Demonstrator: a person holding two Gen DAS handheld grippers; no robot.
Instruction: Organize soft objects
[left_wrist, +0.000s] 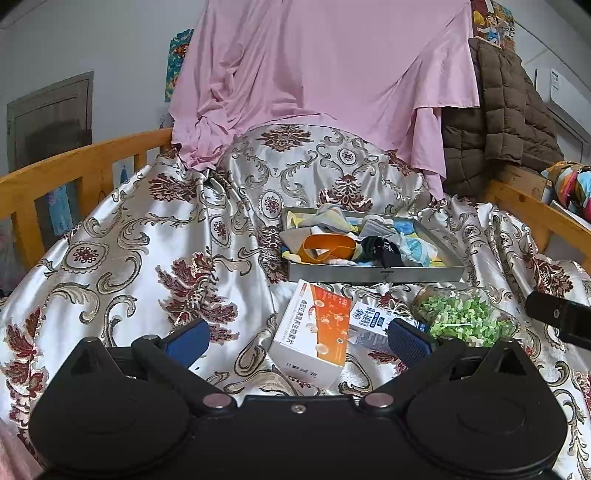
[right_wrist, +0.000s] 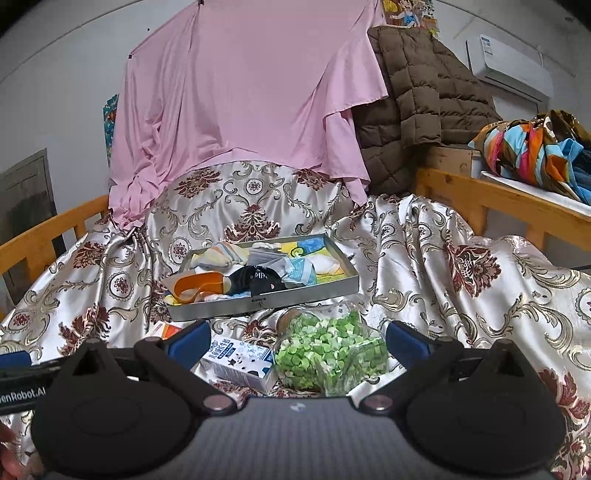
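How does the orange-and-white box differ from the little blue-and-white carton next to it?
The orange-and-white box is clearly bigger than the blue-and-white carton. The box carries orange panels, while the carton has blue print on white. In the left view the carton lies nearer the jar of green bits. Both rest on the patterned cloth, outside the tray.

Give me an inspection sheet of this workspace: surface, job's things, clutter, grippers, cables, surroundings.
Surface: patterned satin bedspread, wrinkled.
Job's things: metal tray heaped with socks and small cloths; orange band at its front left.
Clutter: orange-white box, blue-white carton, jar of green pieces lying on its side, all in front of the tray.
Grippers: left hand-held gripper open, empty; right hand-held gripper open, empty.
Cables: nothing seen.
Surroundings: pink sheet, brown quilted jacket, wooden rails, air conditioner.
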